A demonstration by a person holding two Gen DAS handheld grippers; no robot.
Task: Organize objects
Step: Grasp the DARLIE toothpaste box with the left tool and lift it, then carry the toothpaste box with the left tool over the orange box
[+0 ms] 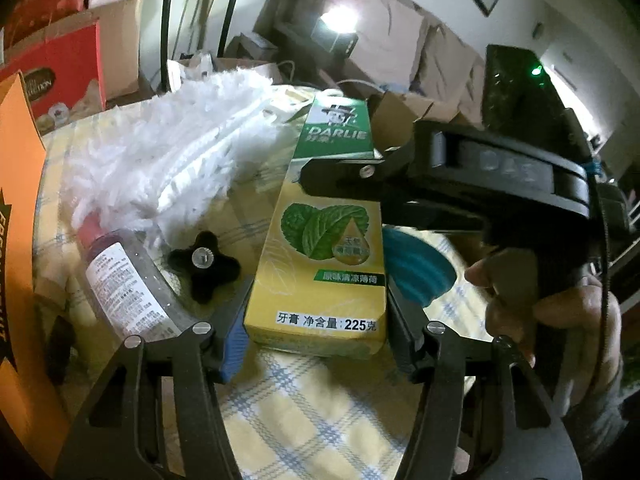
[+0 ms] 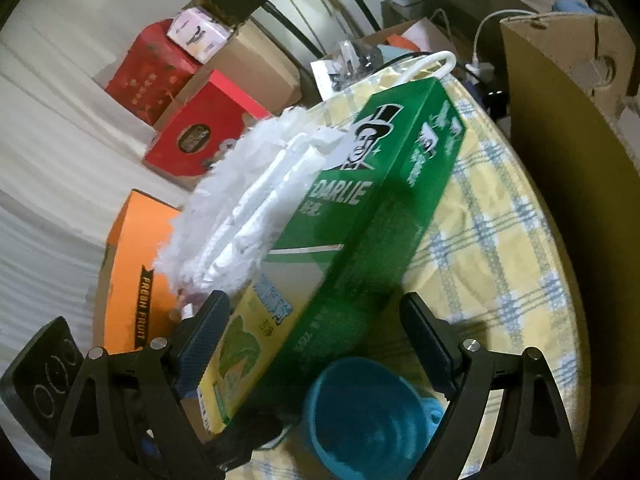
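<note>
Gripping the near end of the toothpaste box (image 1: 320, 256), the left gripper (image 1: 316, 332) has its two pads set against the carton's side faces at a middling width; the box looks held. The right gripper (image 2: 316, 344) stands wide, its left pad against the yellow end of the same box, its right pad clear of everything. Between those open jaws sits a blue cup (image 2: 368, 416), just beside the box and untouched. The person's hand (image 1: 552, 312) on the right tool shows in the left view.

The box lies lengthwise on the round table with a checked cloth (image 2: 500, 248), running from near its front edge toward the far edge (the far end appears raised). A white fluffy mop head (image 1: 168, 160) lies along its left flank, touching it, and a clear bottle with a red cap (image 1: 120, 276) lies at the table's left edge beside a black knob (image 1: 204, 266).

Risks, as judged: the grip is at one end only, so a long carton may swing or droop on lifting. It could drag the mop head along or knock over the cup. A closing right gripper may catch cup and box together.
</note>
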